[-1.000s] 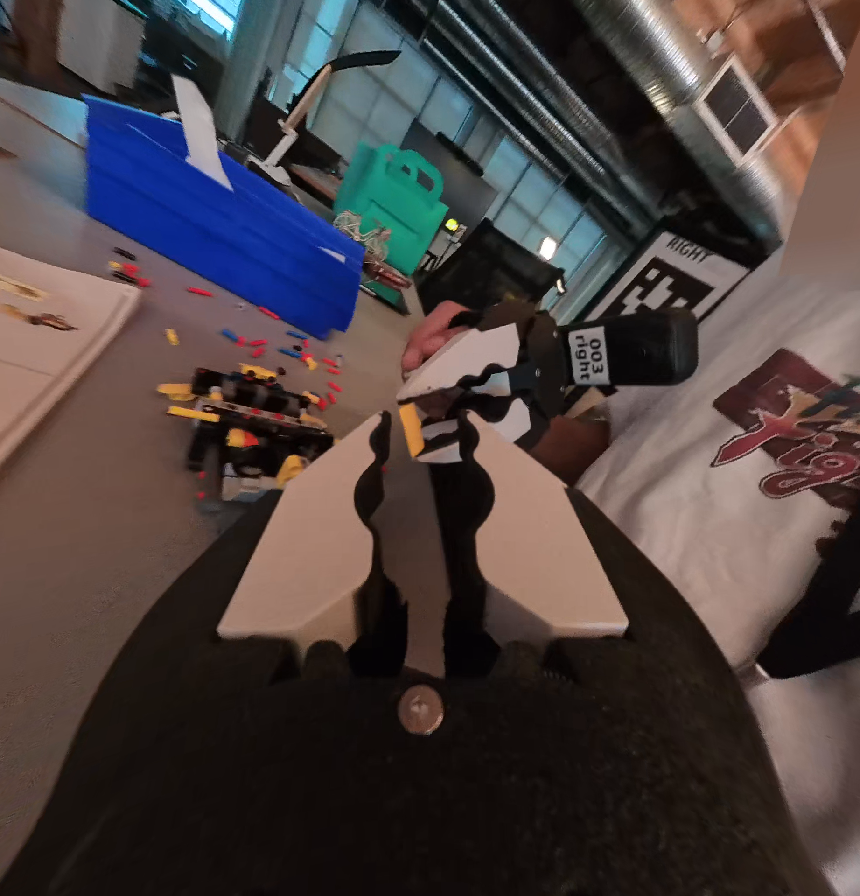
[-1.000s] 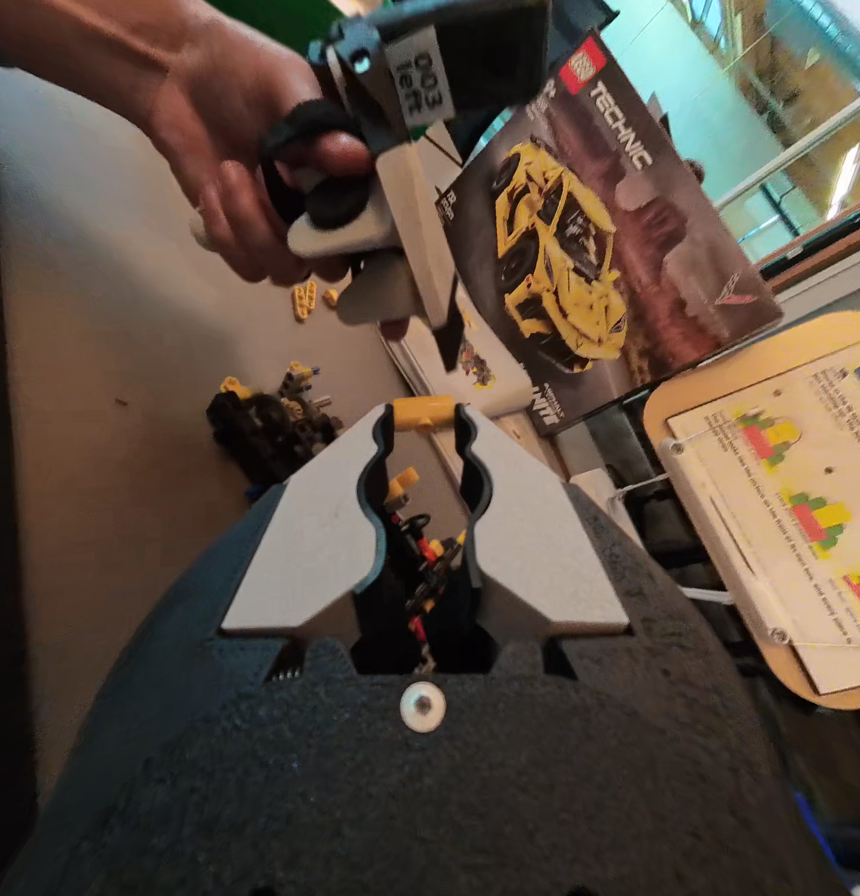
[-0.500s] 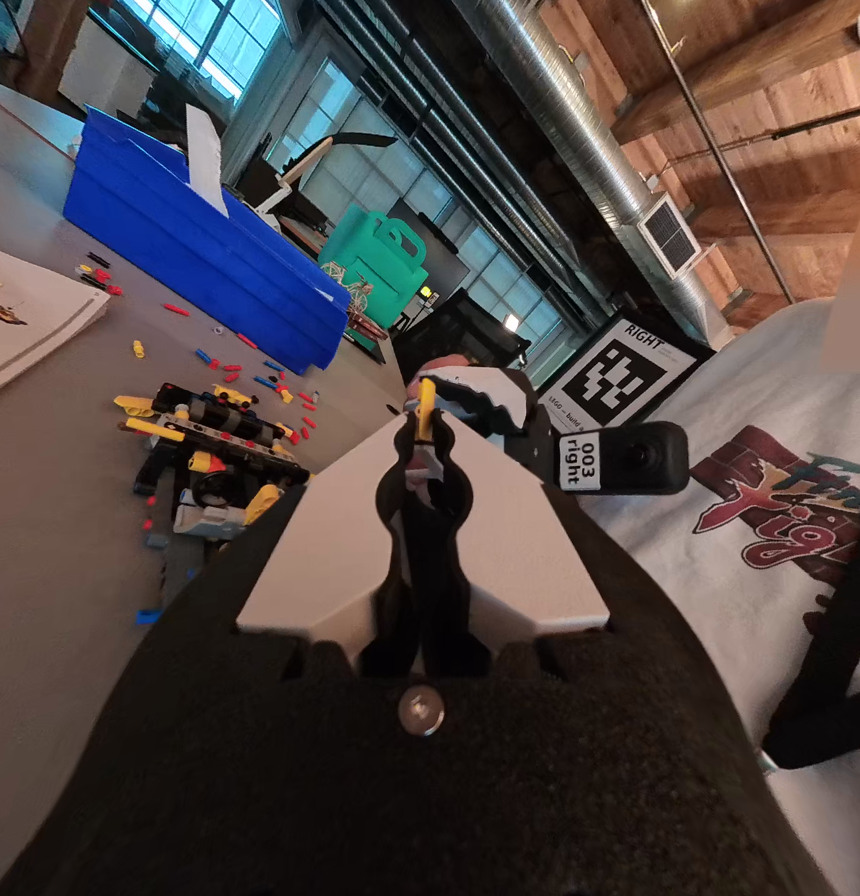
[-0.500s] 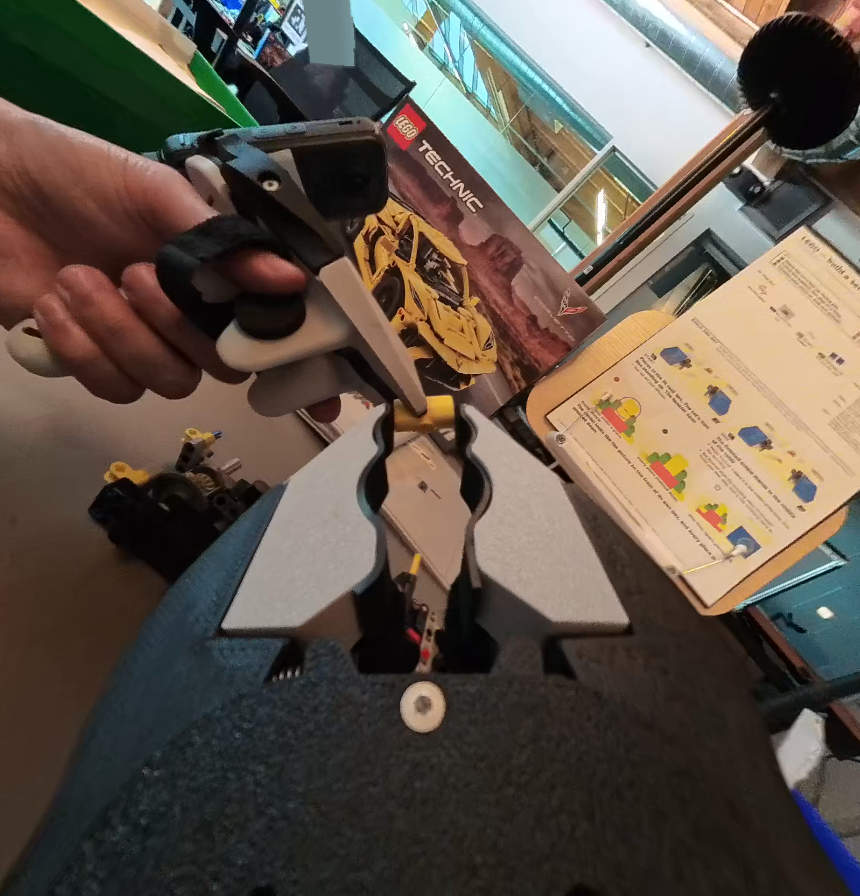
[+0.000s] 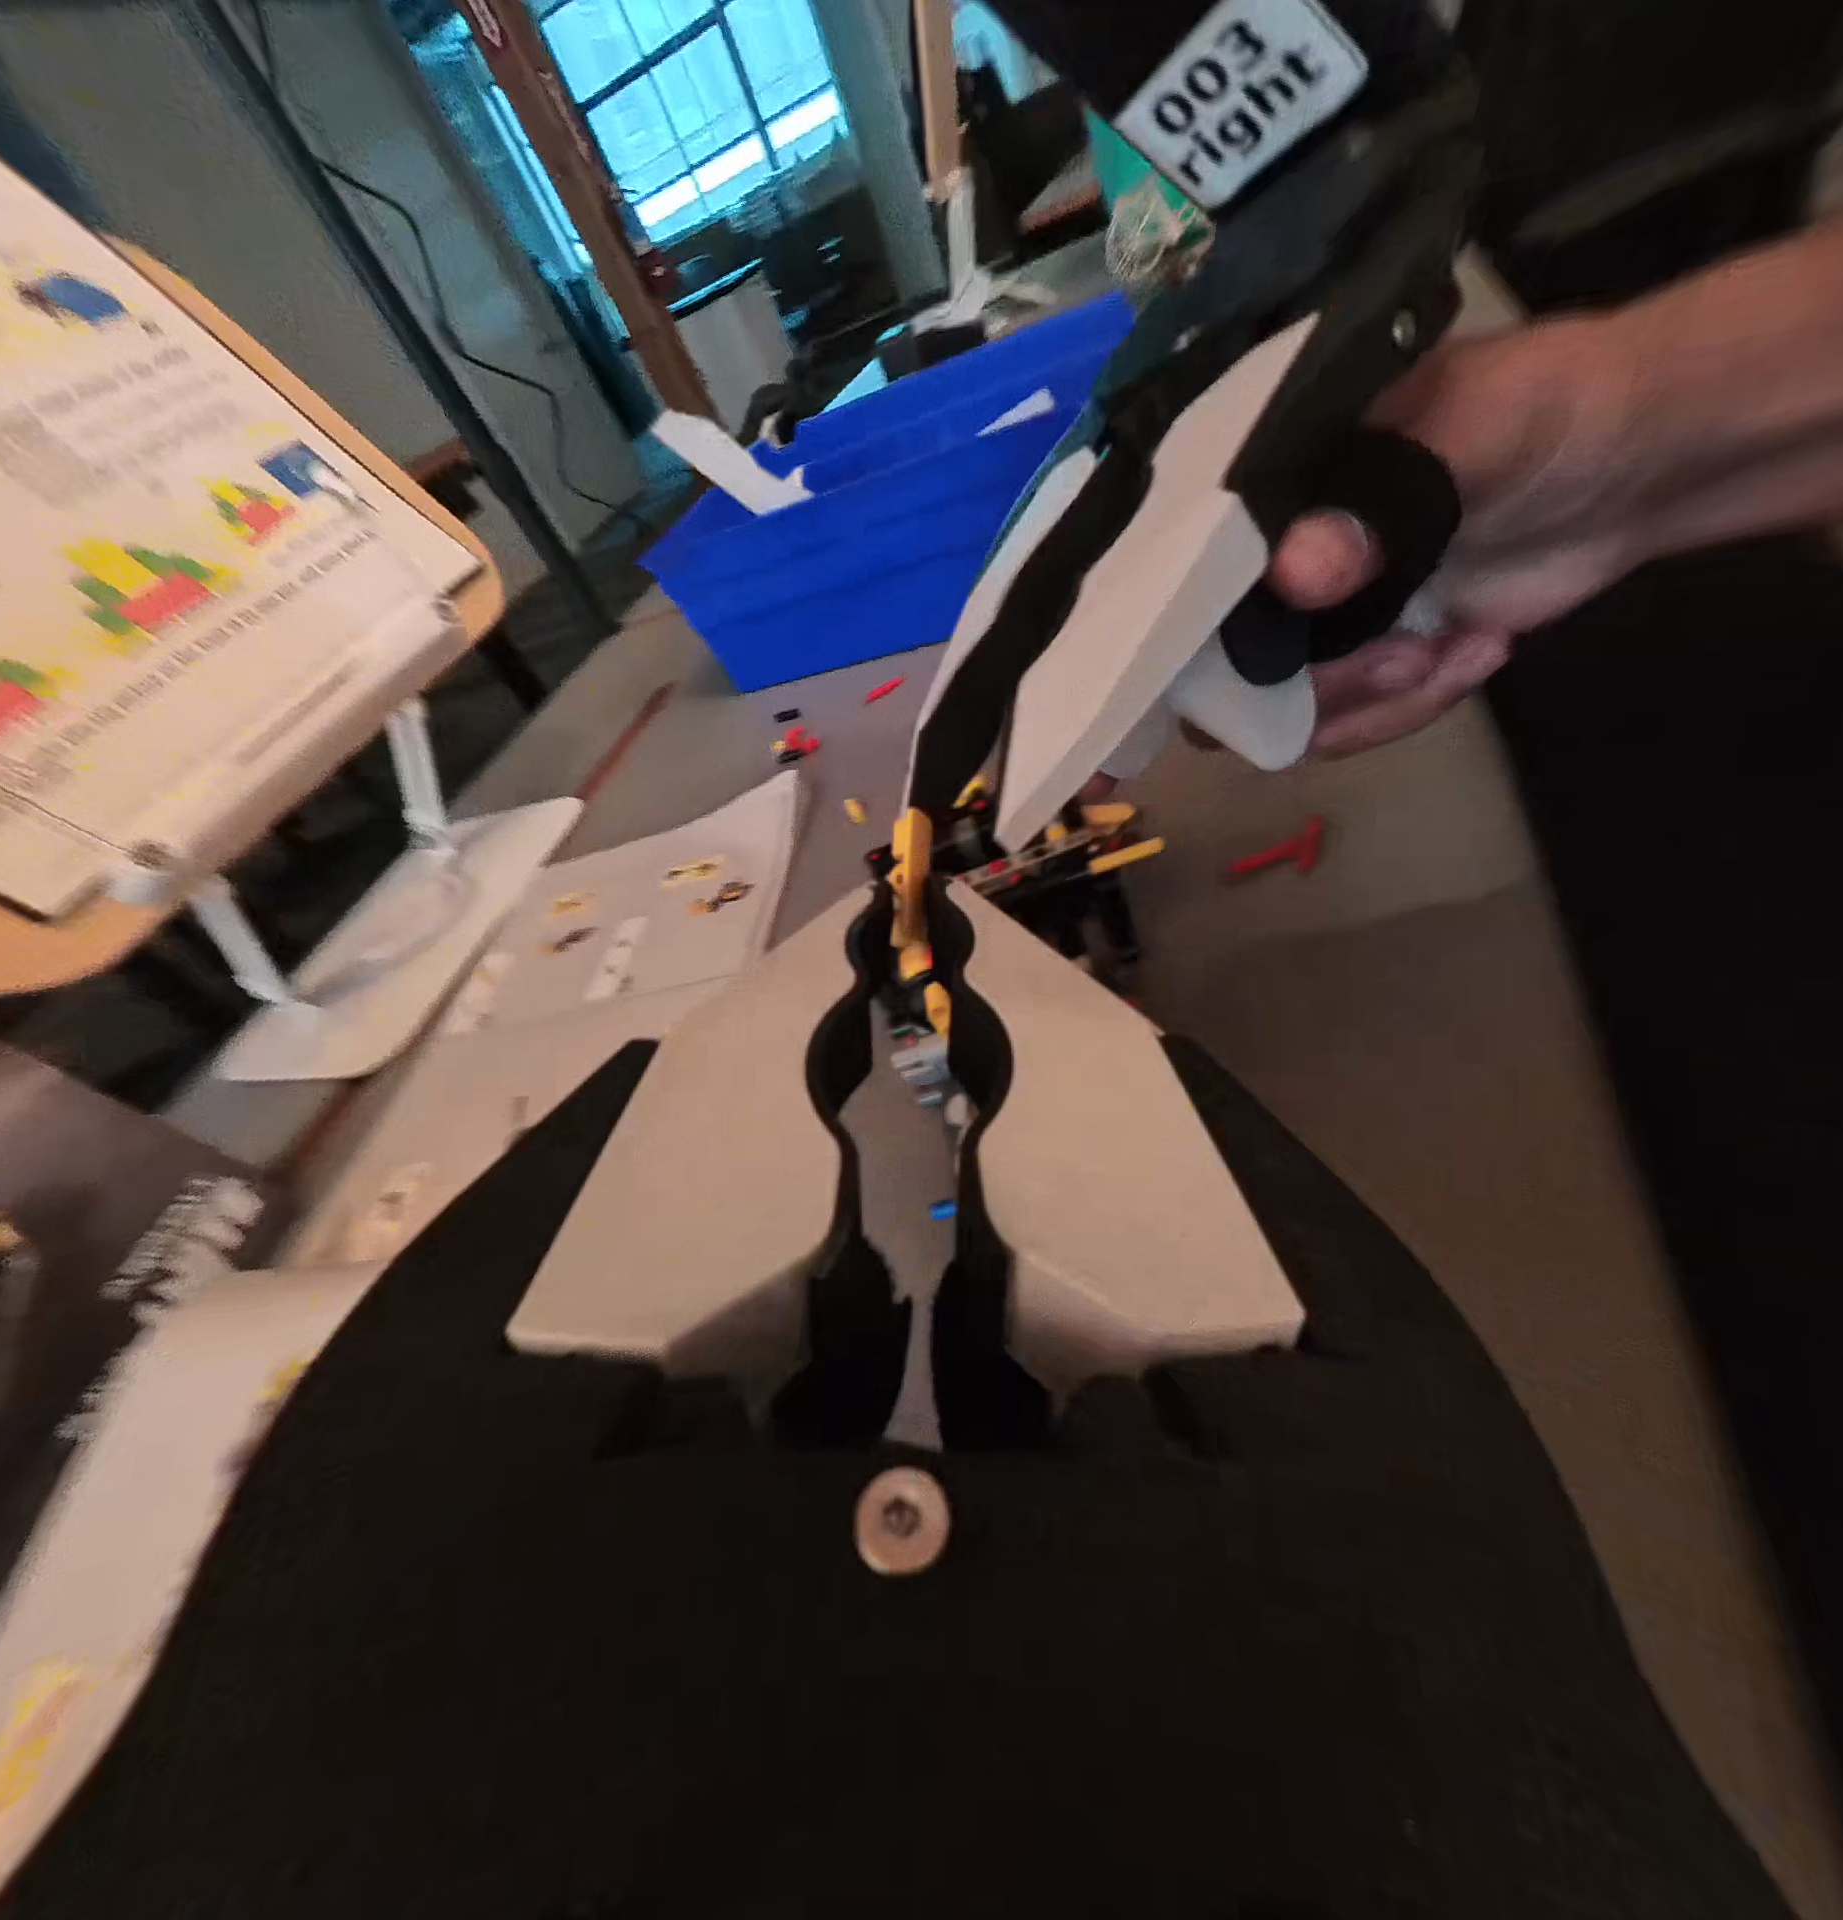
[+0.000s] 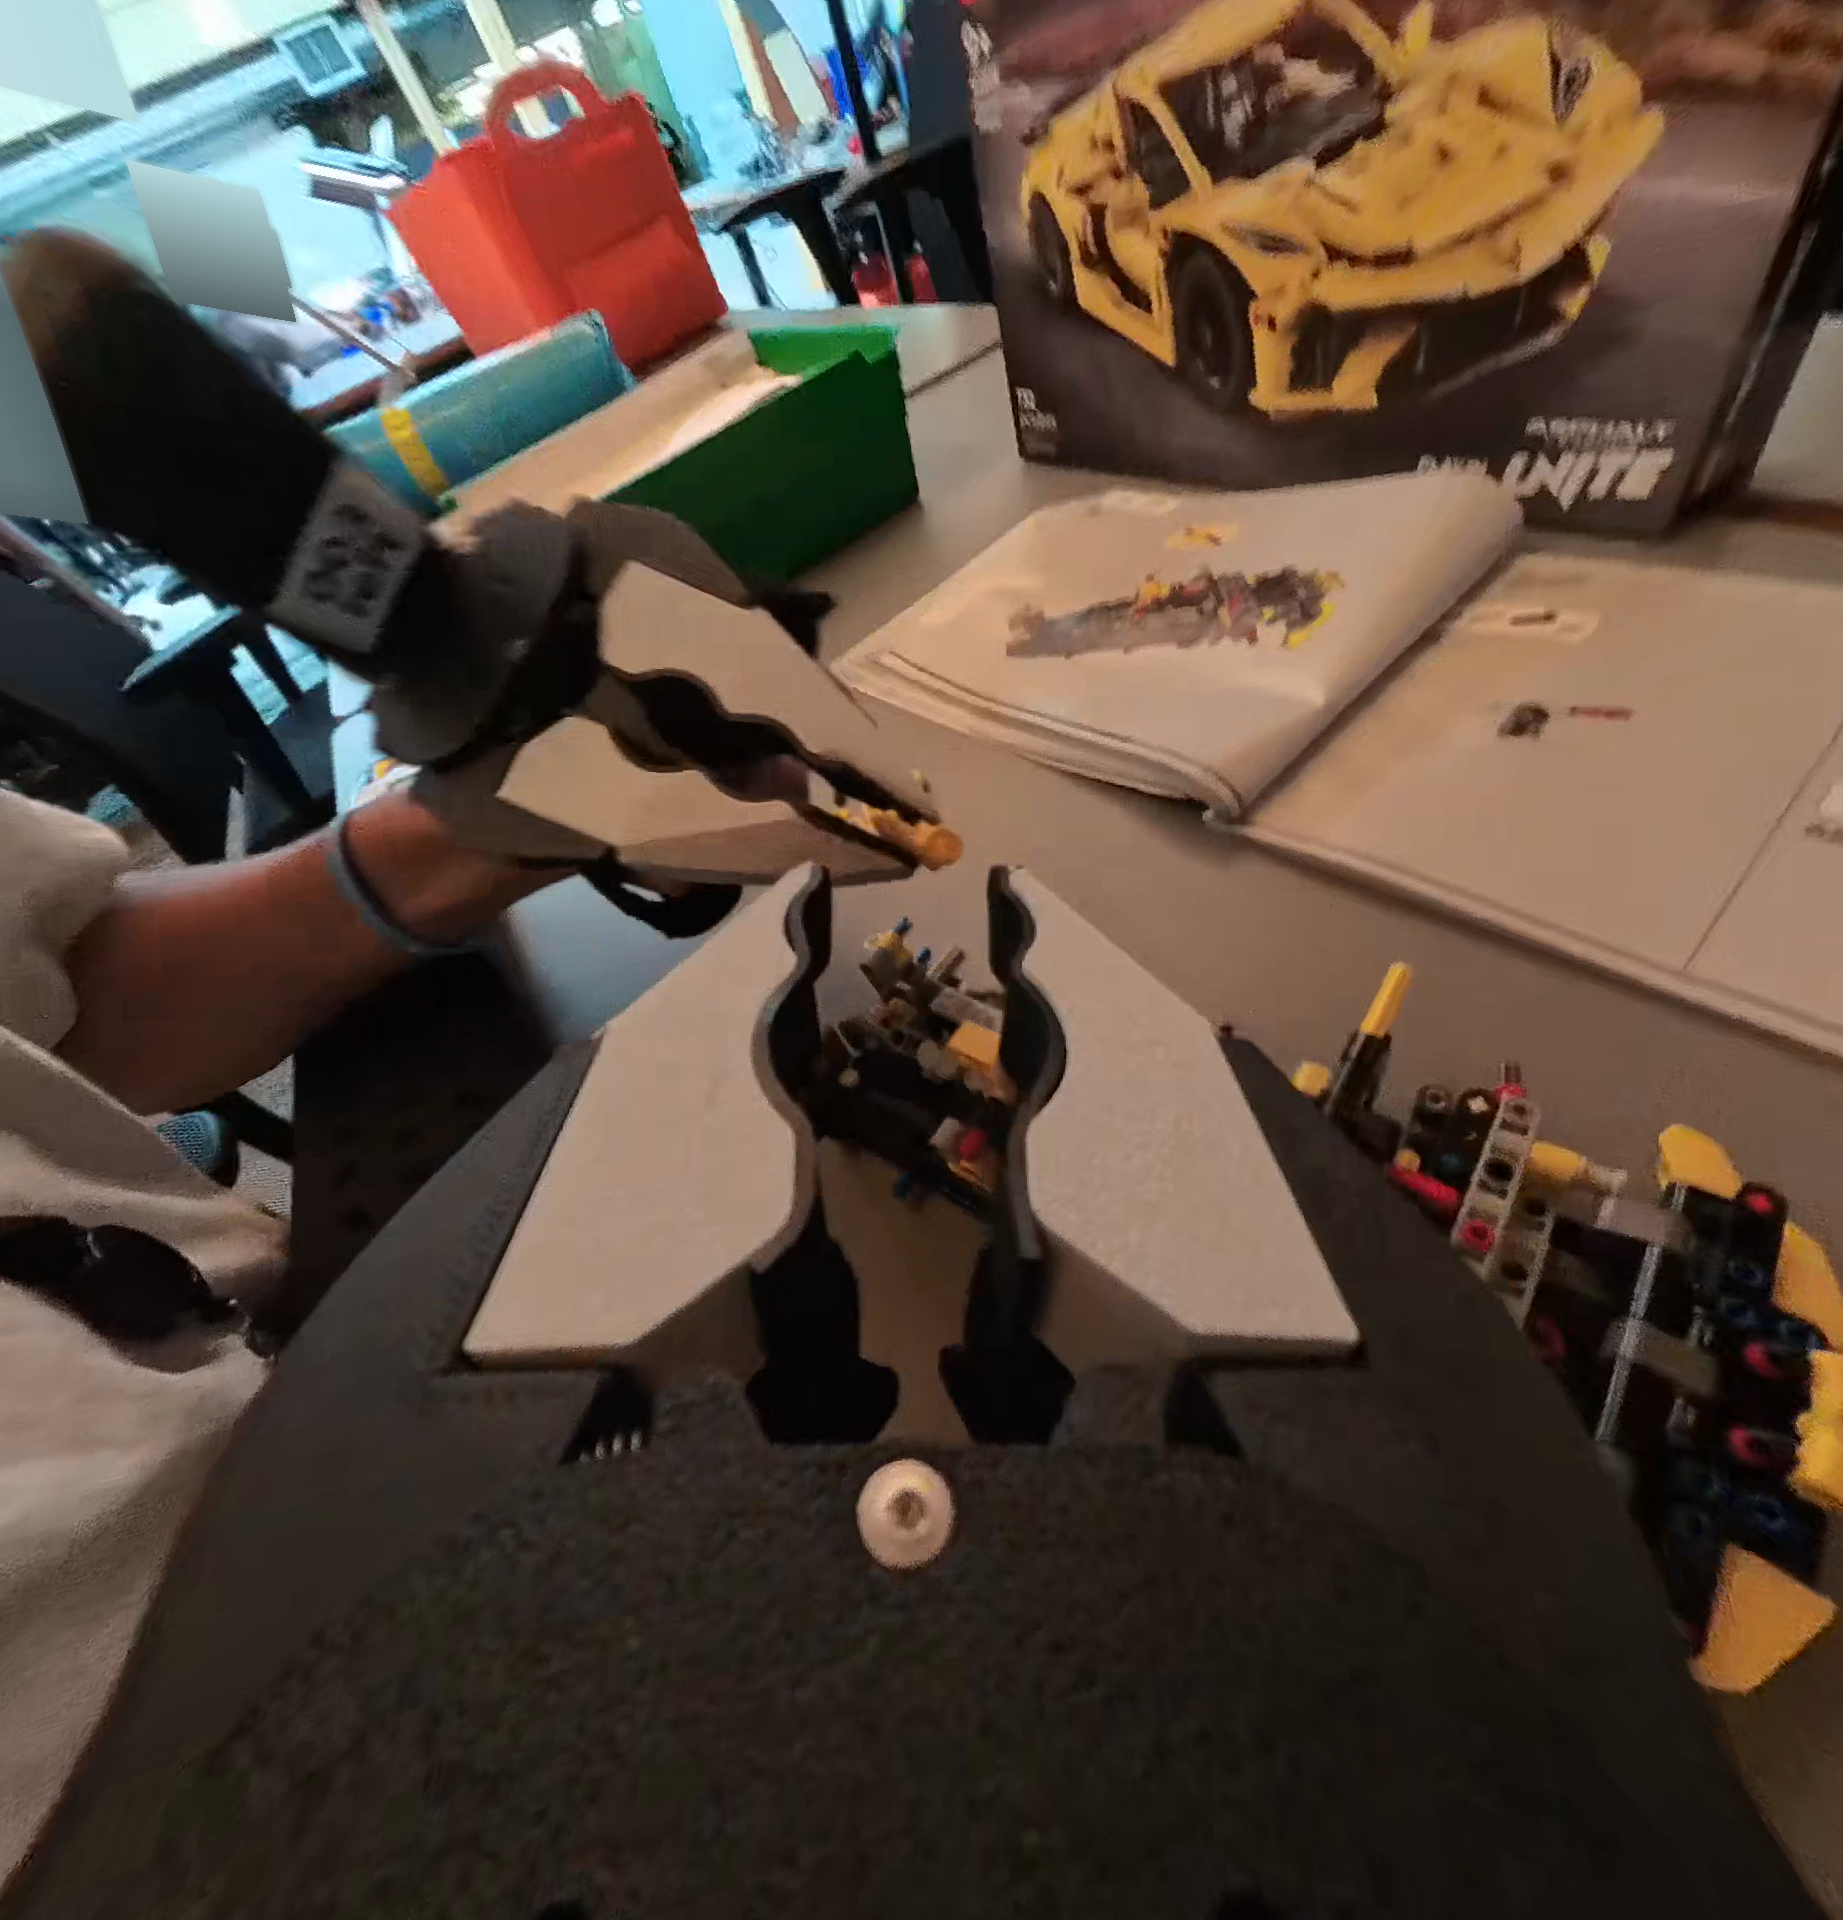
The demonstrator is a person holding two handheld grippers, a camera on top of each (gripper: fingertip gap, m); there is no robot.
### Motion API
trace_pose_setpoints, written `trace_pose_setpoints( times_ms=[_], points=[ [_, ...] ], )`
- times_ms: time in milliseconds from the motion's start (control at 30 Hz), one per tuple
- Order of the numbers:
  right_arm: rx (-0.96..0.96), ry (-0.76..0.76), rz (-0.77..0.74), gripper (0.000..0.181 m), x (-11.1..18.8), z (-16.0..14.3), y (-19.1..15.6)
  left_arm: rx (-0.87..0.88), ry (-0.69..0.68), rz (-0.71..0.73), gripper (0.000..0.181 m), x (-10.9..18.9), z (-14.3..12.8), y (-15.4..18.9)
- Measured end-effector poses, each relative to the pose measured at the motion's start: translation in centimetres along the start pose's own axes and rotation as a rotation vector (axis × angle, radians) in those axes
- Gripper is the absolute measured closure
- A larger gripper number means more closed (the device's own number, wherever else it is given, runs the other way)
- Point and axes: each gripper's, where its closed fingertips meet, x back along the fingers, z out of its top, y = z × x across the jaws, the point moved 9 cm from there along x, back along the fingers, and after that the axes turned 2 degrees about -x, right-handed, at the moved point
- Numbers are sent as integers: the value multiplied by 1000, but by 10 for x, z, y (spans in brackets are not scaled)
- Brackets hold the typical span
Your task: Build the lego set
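My left gripper (image 5: 909,906) is shut on a small yellow Lego piece (image 5: 909,868), held upright between its tips above the table. In the right wrist view the same gripper (image 6: 912,831) comes in from the left with the yellow piece (image 6: 936,844) at its tip. My right gripper (image 6: 906,883) is open and empty, just below that piece. It also shows in the left wrist view (image 5: 964,821), reaching down from the upper right. A small black-and-yellow assembly (image 6: 917,1070) lies on the table between the right fingers. A larger chassis (image 6: 1623,1278) lies to the right.
An open instruction booklet (image 6: 1208,644) and the set's box (image 6: 1364,260) lie beyond the assemblies, and a green bin (image 6: 792,457) stands at the back left. A blue bin (image 5: 875,561), loose small pieces (image 5: 1275,857) and a picture board on a stand (image 5: 169,540) show in the left wrist view. The grippers are tip to tip, or close to it.
The yellow piece has passed from my right gripper to my left. The left gripper closed on it, the right gripper opened, and both swung to face the table.
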Motion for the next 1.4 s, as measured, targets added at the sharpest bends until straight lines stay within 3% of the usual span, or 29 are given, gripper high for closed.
trace_pose_setpoints(
  times_ms=[167,267,333,567,733,1033,1133,1233,1300,1400],
  points=[
    [-225,4,135,152,-6,-8,7,-249,-67,76,174,-8,1,16],
    [-293,33,170,167,-4,-12,13,-280,-59,83,175,-8,3,20],
    [-337,45,212,167,-4,-13,15,-288,-49,98,175,-7,5,21],
    [-545,98,553,167,-4,-14,14,-114,128,51,164,0,15,18],
    [-602,126,686,167,-9,-14,13,-41,174,-9,172,2,17,17],
    [-549,107,622,167,-10,-13,14,-33,165,-18,174,1,14,15],
    [-514,105,583,157,3,-10,20,167,256,-78,174,4,16,8],
    [-331,99,350,156,43,-3,41,424,335,-106,174,13,12,-14],
    [-140,-43,107,156,73,-12,55,556,379,-114,174,18,7,-26],
    [-1,-330,-31,155,104,-44,57,666,399,-96,174,20,0,-35]
  ],
)
